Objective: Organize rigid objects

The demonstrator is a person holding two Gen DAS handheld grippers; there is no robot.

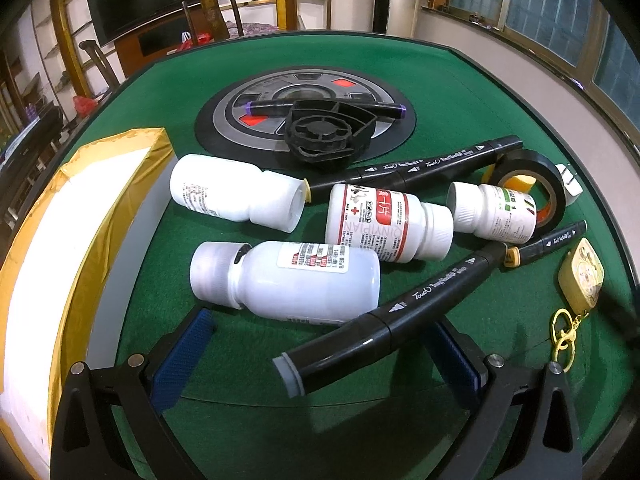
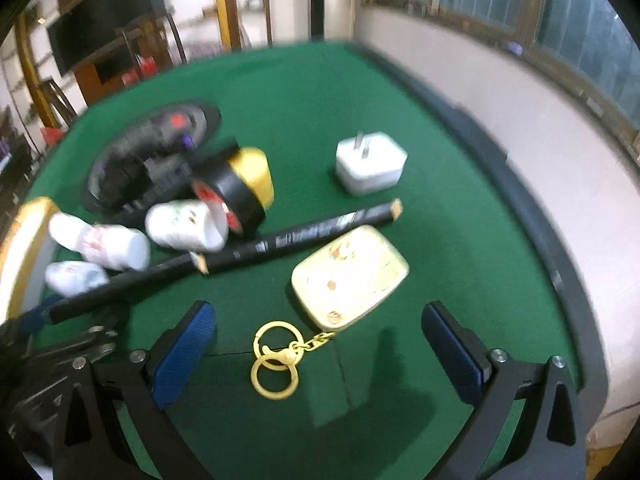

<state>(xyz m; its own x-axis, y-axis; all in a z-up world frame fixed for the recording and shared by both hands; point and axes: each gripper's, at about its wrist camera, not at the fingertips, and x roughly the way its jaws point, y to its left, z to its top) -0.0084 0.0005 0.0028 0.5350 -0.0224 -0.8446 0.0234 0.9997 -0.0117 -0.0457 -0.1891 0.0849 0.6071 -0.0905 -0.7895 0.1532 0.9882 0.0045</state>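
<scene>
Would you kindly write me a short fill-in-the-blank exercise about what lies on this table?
1. The table is covered in ___ felt.
2. Both the left gripper and the right gripper are ___.
3. The gold key ring is chained to a flat ___ tin.
4. The white bottles all lie on their ___.

Missing words: green; open; yellow; sides

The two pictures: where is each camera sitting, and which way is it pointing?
Left wrist view: on the left gripper, looking forward over white bottles and a black marker; its open blue fingers show.
Right wrist view: on the right gripper, facing a yellow keychain tin and white plug; its open fingers show.
Shared: green table, tape roll, bottles, tin.
</scene>
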